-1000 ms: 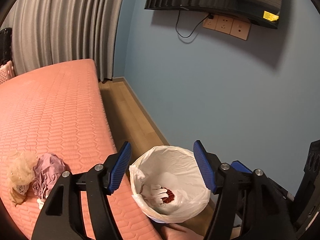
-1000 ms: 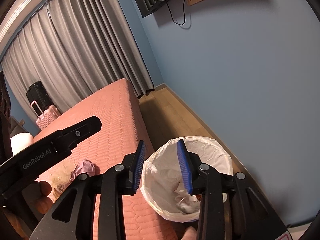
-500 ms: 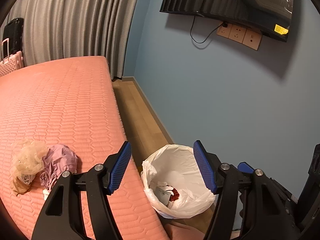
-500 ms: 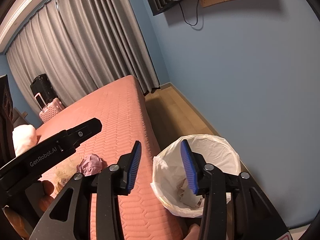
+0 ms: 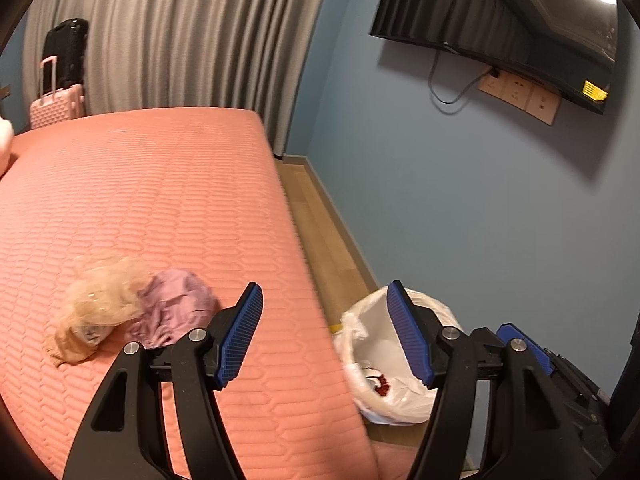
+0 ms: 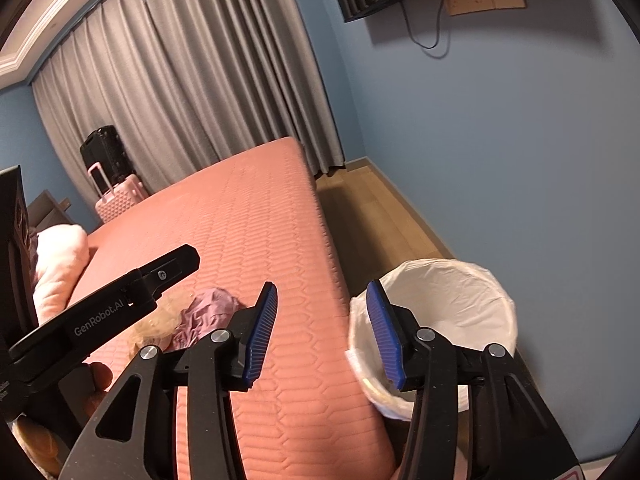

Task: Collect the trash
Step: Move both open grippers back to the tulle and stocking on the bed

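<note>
Left gripper (image 5: pixel 325 334): jaws spread and opening a touch wider, nothing between the blue pads; it now hangs over the bed's edge, where a second ago it framed the bin.
Right gripper (image 6: pixel 322 334): jaws apart and empty; they have widened markedly over the last second, and this last step is slight.
Trash bin (image 6: pixel 448 300): white-lined, on the floor just beside the bed; it has slid from between the jaws of each gripper to the right in both views. Red and white scraps lie inside in the left view.
Trash on bed: a purple crumpled wrapper (image 5: pixel 172 308) touching a pale blond tangle (image 5: pixel 100 304), well left of the bin, now nearer the left pads than before.
Bed (image 5: pixel 160 200): salmon quilted cover, much more of it in view than earlier.
Floor (image 6: pixel 372 208): wooden strip between bed and blue wall.
Background: grey curtain (image 5: pixel 180 32), pink suitcase (image 5: pixel 56 106) newly plain in the left view, wall-mounted screen (image 5: pixel 500 32).
</note>
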A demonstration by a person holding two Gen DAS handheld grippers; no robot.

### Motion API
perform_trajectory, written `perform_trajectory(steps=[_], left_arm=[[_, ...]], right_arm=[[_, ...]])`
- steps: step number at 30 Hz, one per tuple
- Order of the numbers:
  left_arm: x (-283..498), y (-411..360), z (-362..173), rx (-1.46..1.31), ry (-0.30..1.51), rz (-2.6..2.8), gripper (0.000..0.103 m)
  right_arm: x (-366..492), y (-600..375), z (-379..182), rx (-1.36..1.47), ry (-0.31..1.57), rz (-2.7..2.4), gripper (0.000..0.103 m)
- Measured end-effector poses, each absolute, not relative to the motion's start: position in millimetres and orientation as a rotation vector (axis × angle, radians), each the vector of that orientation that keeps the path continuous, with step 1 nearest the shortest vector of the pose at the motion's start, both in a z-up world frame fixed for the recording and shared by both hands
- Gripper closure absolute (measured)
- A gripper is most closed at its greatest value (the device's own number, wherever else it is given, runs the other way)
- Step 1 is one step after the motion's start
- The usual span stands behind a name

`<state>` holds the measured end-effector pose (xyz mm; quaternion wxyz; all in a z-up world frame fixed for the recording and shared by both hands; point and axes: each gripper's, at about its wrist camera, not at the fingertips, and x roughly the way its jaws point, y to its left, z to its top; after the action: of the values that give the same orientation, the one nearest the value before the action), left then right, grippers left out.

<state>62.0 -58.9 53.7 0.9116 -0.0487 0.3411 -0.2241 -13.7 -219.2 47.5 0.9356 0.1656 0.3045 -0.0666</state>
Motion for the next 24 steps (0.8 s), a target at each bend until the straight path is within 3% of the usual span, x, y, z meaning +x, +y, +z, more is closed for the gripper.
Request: perform_trajectory(steps=[9, 16, 24], left_arm=[[69, 3, 34, -0.15, 0.738, -0.348, 0.033], [74, 55, 12, -0.138, 0.754, -0.231, 0.02], [82, 125, -18, -0.167, 0.8, -0.13, 0.017]], right_arm=[[0, -172, 38, 0.302, 0.665, -0.071, 0.051], [14, -136, 34, 0.275, 0.7, -0.018, 0.045], [46, -80, 25, 0.241, 0.738, 0.054, 0.036]])
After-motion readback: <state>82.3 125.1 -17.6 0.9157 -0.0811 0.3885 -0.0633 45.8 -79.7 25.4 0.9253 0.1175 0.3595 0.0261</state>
